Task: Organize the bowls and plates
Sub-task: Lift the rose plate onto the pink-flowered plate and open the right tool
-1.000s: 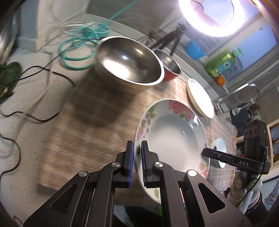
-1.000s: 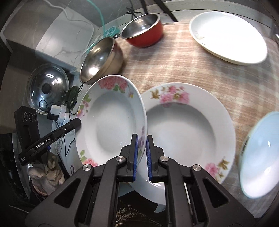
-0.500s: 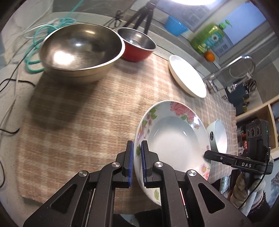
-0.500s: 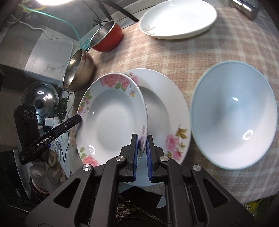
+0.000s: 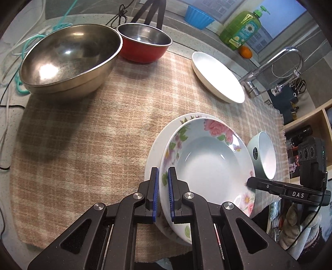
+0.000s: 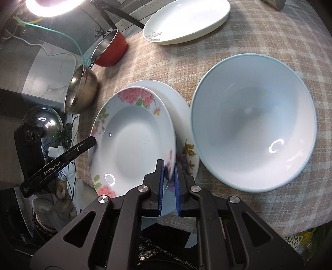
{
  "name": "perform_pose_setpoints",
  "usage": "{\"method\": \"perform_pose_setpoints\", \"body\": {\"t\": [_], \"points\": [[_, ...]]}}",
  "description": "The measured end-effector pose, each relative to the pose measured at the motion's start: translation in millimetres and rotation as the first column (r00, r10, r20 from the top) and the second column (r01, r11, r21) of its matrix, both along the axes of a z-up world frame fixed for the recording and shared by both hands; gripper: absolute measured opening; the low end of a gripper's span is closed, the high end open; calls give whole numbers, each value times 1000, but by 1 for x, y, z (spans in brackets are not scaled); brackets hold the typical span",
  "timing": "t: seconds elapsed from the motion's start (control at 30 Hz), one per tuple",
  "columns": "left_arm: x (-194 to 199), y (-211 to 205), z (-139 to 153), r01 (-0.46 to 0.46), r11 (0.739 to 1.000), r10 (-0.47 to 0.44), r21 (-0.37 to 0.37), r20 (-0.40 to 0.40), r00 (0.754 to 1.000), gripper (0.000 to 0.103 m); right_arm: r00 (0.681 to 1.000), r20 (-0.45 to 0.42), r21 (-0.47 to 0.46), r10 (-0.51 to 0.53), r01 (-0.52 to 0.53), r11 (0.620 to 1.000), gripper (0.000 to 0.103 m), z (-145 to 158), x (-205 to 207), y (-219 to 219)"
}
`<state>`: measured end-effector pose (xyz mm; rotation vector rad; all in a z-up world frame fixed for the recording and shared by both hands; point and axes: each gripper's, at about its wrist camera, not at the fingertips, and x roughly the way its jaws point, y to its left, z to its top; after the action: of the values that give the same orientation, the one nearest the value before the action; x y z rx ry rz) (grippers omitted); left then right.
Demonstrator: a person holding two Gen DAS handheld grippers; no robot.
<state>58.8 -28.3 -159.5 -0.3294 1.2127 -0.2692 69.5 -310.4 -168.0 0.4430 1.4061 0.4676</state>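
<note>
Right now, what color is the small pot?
Red outside, shiny steel inside: the small pot shows best in the left wrist view.

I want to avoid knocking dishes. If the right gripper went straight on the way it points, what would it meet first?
The right gripper is shut on the floral plate, so that comes first; past it, probably the second floral plate beneath.

A beige checked cloth covers most of the speckled grey counter, and a teal cord and thin black and white cables lie on the counter off the cloth's left edge. Along the counter's far edge stand black tripod legs, a blue tub, a green soap bottle and an orange fruit, with a chrome tap near the far right corner. In the right wrist view a domed steel lid sits off the cloth's left edge beside a tangle of black wires.
</note>
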Motion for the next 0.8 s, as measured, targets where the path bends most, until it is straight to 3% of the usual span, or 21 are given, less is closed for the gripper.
{"method": "perform_pose_setpoints", "body": {"t": [0.8], "points": [[4, -11, -5, 22, 998, -22, 60, -7, 1000, 9, 1000, 5, -37, 6, -5, 999, 14, -1, 4, 6]]}}
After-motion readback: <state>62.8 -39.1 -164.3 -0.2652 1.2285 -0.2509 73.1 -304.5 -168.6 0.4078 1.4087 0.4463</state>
